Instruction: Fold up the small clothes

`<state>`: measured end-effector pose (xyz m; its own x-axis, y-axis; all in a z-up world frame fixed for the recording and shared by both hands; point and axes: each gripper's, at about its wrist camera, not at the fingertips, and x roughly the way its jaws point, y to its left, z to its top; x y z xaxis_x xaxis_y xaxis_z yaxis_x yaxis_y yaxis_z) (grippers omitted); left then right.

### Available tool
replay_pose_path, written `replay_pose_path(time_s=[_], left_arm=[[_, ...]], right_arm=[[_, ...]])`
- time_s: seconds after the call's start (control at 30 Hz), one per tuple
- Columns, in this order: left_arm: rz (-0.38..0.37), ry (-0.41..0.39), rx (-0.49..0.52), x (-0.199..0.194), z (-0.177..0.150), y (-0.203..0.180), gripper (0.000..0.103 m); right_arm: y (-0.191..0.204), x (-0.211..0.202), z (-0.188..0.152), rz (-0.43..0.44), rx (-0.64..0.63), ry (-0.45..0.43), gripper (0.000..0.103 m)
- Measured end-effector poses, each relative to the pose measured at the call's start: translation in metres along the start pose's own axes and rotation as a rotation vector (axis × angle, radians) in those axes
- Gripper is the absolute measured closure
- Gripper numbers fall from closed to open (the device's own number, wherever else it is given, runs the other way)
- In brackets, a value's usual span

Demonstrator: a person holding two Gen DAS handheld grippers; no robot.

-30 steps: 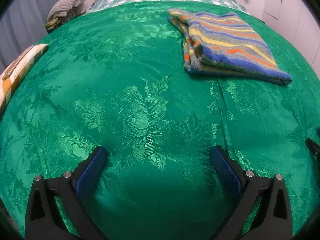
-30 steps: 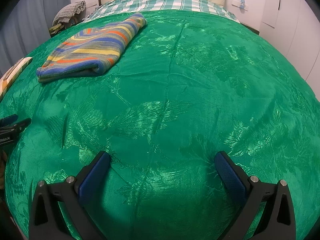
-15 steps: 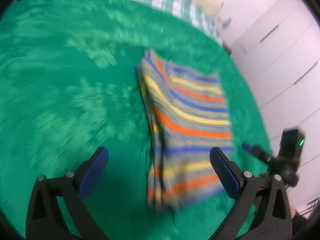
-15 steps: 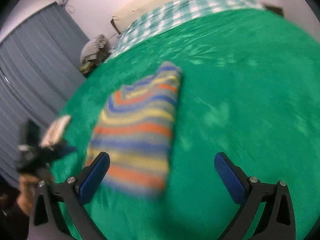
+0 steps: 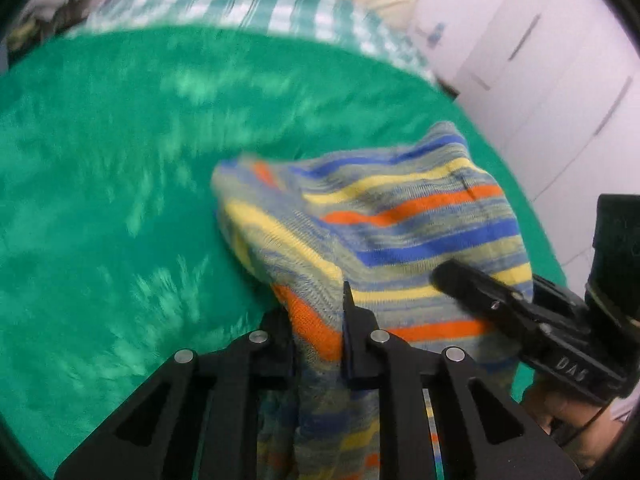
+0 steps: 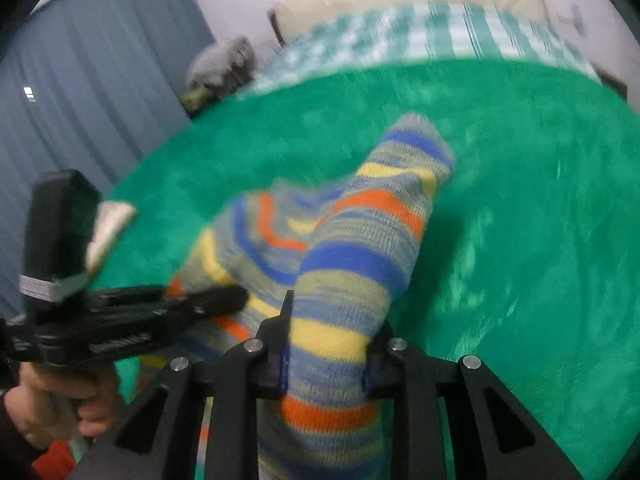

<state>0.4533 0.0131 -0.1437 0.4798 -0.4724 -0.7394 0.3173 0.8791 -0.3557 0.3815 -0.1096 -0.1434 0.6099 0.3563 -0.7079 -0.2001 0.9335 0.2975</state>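
Observation:
A striped knit garment in blue, yellow, orange and grey is lifted off the green bedspread. My left gripper is shut on its near left edge. My right gripper is shut on a thick fold of the same garment. Each gripper shows in the other's view: the right one at the right, the left one at the left. The garment's far end trails toward the bed.
The green bedspread covers the bed. A checked sheet and pillow lie at the head. Blue curtains hang at the left, white cupboard doors stand at the right. A bundle of cloth sits by the bed's far left corner.
Both grippers were open above the bedspread, then swung over to the folded garment. Now both are shut on it and have lifted its near end.

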Motion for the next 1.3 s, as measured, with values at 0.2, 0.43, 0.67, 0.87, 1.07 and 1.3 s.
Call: replay_pose_path(time_s=[0.2, 0.43, 0.67, 0.87, 1.07, 1.3], left_arm=[[0.077, 0.046, 0.008, -0.013, -0.002, -0.004, 0.021], [0.343, 0.086, 0.069, -0.062, -0.121, -0.006, 0.02], [0.452, -0.163, 0.128, -0.172, -0.143, -0.086, 0.001], [0.476, -0.215, 0.097, -0.223, -0.143, -0.123, 0.0], [0.559, -0.2, 0.084, -0.235, -0.163, -0.143, 0.0], [0.583, -0.168, 0.087, -0.249, -0.184, -0.159, 0.0]], right_arm=[[0.007, -0.038, 0.031, 0.026, 0.038, -0.056, 0.063], [-0.041, -0.071, -0.068, -0.314, 0.015, 0.131, 0.002], [0.016, -0.189, -0.119, -0.322, -0.076, 0.044, 0.001], [0.067, -0.25, -0.114, -0.311, -0.112, -0.048, 0.001], [0.106, -0.292, -0.127, -0.327, -0.153, -0.092, 0.001], [0.121, -0.317, -0.14, -0.339, -0.12, -0.078, 0.001]])
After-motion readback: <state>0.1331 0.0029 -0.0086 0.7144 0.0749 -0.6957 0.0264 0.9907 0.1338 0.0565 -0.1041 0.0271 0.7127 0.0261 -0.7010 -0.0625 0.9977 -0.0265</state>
